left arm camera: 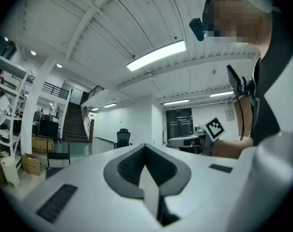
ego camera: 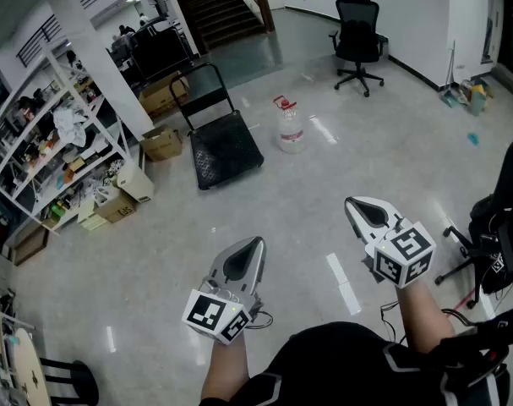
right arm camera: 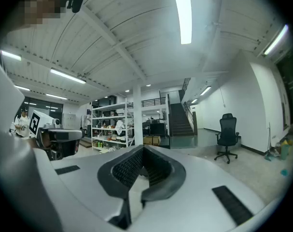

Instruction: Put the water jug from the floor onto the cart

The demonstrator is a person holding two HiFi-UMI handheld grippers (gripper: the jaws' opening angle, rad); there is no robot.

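Water jug [ego camera: 291,129] upright on floor [ego camera: 324,201], long axis vertical, red cap up, just right of cart [ego camera: 226,150]. Left gripper [ego camera: 256,242], right gripper [ego camera: 352,202]: fingers closed, empty, well apart from jug.

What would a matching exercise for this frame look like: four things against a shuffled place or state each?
Things: 1 water jug; 2 cart; 3 office chair; 4 right gripper.
States: A jaws shut, nothing between them; B standing on the floor beside the cart; C by the far wall; D flat deck, handle upright.
Pairs: 1-B, 2-D, 3-C, 4-A.
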